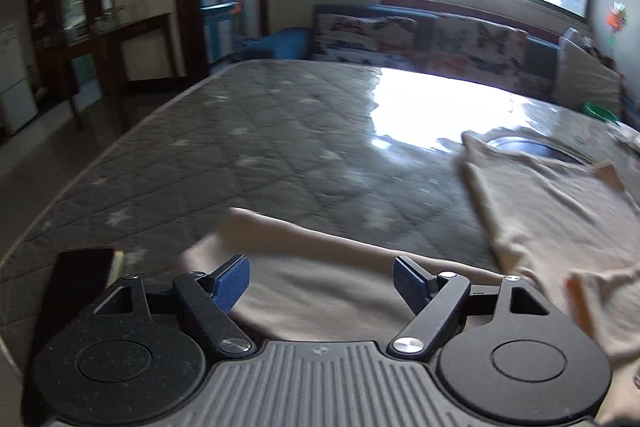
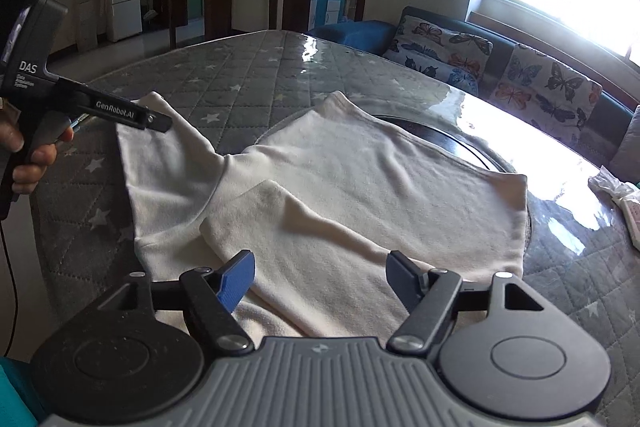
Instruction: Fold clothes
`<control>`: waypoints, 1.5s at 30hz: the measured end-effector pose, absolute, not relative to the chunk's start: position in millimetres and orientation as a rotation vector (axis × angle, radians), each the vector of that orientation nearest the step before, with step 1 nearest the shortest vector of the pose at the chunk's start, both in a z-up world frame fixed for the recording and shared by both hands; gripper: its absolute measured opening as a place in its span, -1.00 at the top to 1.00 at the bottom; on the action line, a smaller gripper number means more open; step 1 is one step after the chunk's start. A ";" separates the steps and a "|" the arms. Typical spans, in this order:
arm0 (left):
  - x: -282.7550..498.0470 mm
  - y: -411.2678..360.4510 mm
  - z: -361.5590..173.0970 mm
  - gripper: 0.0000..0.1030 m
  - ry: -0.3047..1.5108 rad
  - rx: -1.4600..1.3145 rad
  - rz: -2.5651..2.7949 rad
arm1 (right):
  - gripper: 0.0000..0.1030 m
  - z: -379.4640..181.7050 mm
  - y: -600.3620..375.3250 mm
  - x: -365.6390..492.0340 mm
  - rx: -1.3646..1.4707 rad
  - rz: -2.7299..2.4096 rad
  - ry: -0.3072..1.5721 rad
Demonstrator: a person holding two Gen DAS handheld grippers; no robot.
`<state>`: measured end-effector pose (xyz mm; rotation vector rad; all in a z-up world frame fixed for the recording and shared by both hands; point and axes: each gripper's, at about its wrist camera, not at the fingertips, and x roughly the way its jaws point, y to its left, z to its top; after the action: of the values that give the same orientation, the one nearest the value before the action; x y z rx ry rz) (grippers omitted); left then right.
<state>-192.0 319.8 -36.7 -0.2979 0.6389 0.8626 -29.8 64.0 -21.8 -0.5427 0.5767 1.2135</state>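
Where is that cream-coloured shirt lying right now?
In the right wrist view the cream shirt lies spread out in the middle of the quilted grey star-patterned table cover, just ahead of the right gripper.

Left gripper (image 2: 160,123) body – "DAS" on the grip, "GenRobot.AI" along the arm.

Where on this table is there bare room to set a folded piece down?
Free: the quilted cover between the cream garment and the far edge, toward the sofa. Crowded: the near side under both tongs, and the right edge by the crumpled white item.
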 end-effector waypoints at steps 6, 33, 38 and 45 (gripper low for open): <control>-222.5 350.0 -43.7 -0.55 0.596 -0.385 0.948 | -0.47 -18.7 60.1 -32.4 -0.522 1.240 0.568; -204.5 325.8 -0.8 0.80 0.494 -0.473 0.767 | -0.46 -9.6 36.1 -26.3 -0.444 1.223 0.526; -175.4 289.9 38.1 0.80 0.427 -0.458 0.562 | -0.46 -8.9 21.2 -17.0 -0.413 1.186 0.525; -125.1 228.4 63.0 0.80 0.413 -0.409 0.284 | -0.46 -8.3 -2.4 -5.0 -0.369 1.133 0.519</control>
<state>-125.1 228.4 63.0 -0.4095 0.4134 0.2845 -5.0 -2.4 -8.3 -0.3693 0.5191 1.1329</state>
